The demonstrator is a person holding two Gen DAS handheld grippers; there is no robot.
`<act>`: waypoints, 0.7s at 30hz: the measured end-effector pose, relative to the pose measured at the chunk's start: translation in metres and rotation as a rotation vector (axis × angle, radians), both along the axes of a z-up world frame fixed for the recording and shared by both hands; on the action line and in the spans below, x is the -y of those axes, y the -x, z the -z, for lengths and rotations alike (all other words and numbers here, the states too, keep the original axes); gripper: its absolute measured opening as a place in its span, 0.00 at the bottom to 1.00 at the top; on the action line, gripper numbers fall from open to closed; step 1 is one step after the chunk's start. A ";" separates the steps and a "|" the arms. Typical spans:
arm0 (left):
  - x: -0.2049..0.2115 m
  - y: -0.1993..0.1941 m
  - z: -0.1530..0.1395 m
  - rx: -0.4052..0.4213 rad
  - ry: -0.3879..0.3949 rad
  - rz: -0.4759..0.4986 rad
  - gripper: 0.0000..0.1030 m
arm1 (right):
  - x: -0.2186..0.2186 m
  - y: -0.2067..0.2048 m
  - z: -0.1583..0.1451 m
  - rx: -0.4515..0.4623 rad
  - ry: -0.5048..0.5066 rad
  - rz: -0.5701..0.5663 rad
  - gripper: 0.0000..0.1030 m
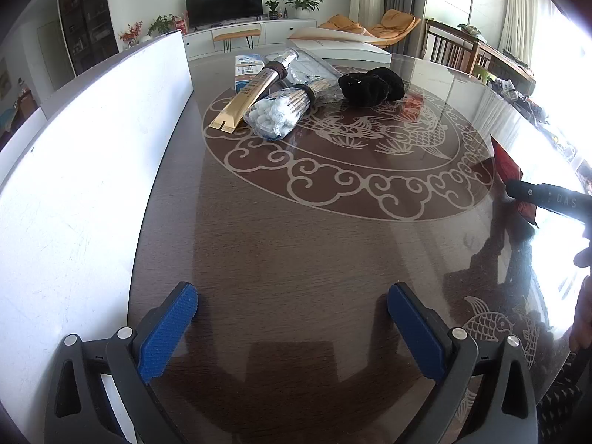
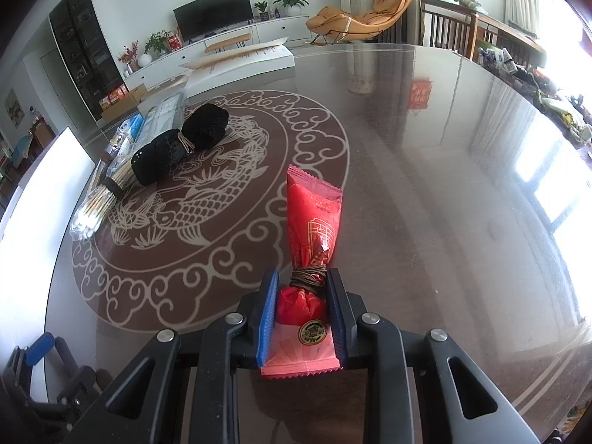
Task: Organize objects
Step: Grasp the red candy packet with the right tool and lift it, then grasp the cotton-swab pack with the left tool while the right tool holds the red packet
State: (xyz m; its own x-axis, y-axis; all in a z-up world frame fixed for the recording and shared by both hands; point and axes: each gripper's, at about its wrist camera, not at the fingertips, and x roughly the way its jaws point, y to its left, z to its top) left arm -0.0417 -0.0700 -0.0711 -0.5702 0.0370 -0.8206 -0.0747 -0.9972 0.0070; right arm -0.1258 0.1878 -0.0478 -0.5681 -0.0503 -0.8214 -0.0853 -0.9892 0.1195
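Observation:
My right gripper [image 2: 302, 277] is shut on a bundle of red packets [image 2: 314, 214] tied with brown cord; its blue pads press the bundle's sides at the cord. The packets stick out forward over the glass-topped table [image 2: 425, 185]. In the left wrist view the same red packets [image 1: 507, 162] show at the right edge. My left gripper [image 1: 292, 296] is open over bare tabletop, nothing between its fingers. Far across lie a black cloth bundle [image 1: 370, 85], a bag of cotton swabs [image 1: 277, 113] and a gold tube [image 1: 244, 101].
A white board [image 1: 92, 148] stands along the table's left side. A blue-and-white box [image 1: 246, 68] and a flat white box [image 1: 340, 46] sit at the far edge. A person's hand [image 1: 582, 318] shows at the right. The table's middle carries a printed fish pattern [image 1: 370, 129].

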 end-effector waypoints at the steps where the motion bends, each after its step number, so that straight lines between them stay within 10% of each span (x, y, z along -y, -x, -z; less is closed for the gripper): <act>1: 0.000 0.000 0.000 0.000 0.000 0.000 1.00 | -0.002 -0.007 0.000 -0.007 0.002 0.002 0.26; 8: -0.005 0.023 -0.008 0.059 -0.020 0.029 1.00 | -0.001 -0.028 0.001 -0.030 -0.001 -0.016 0.26; 13: -0.013 0.096 -0.048 -0.040 0.005 0.005 1.00 | -0.002 -0.035 0.002 -0.044 -0.004 -0.019 0.26; 18: -0.018 0.173 -0.023 0.047 0.075 -0.011 0.98 | -0.005 -0.037 0.002 -0.047 0.006 -0.020 0.26; 21: -0.019 0.176 -0.011 0.058 0.066 0.014 0.44 | -0.006 -0.039 0.002 -0.047 0.008 -0.021 0.26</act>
State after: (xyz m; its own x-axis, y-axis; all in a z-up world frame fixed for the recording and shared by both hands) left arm -0.2175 -0.0510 -0.0596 -0.5217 -0.0103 -0.8531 -0.0909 -0.9936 0.0676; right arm -0.0871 0.1938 -0.0500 -0.6044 -0.0693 -0.7937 -0.0584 -0.9897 0.1309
